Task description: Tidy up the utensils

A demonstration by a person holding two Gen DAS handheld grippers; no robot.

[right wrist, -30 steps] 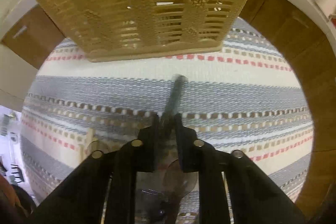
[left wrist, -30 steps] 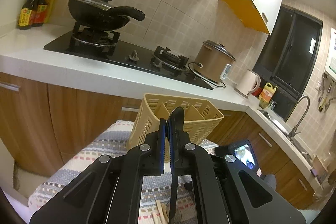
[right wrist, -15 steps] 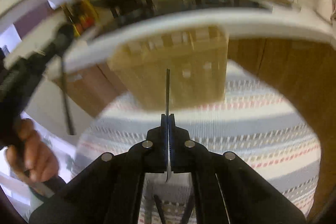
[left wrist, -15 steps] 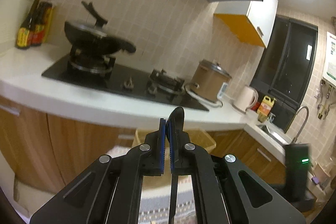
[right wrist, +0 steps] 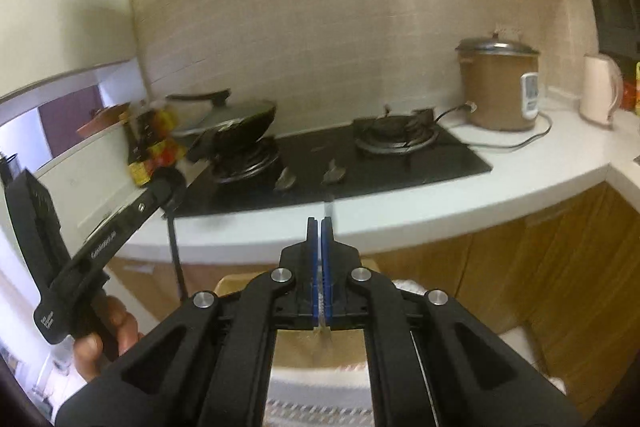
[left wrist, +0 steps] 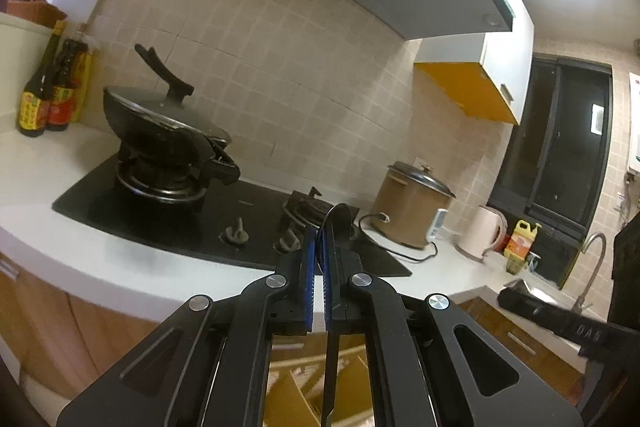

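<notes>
My left gripper (left wrist: 319, 243) is shut on a black spoon (left wrist: 339, 223); its bowl sticks up past the fingertips and its handle hangs down between the arms. The tan slotted utensil basket (left wrist: 304, 387) lies below it. My right gripper (right wrist: 321, 227) is shut on a thin metal utensil (right wrist: 328, 203) seen edge-on, with its lower end (right wrist: 323, 331) hanging under the pads. The basket's rim (right wrist: 236, 283) shows low in the right wrist view. The left gripper (right wrist: 172, 187) with its dangling spoon handle shows at the left of that view.
A white counter (left wrist: 80, 255) holds a black gas hob (left wrist: 224, 223), a lidded wok (left wrist: 160, 131), sauce bottles (left wrist: 44, 95), a brown rice cooker (left wrist: 412, 211) and a white kettle (left wrist: 486, 233). A sink tap (left wrist: 592, 267) is at right. A striped cloth (right wrist: 320, 411) lies under the basket.
Both grippers have risen and tilted up from the cloth and basket toward the counter and wall. Each keeps its utensil. The basket has dropped to the bottom of both views.
</notes>
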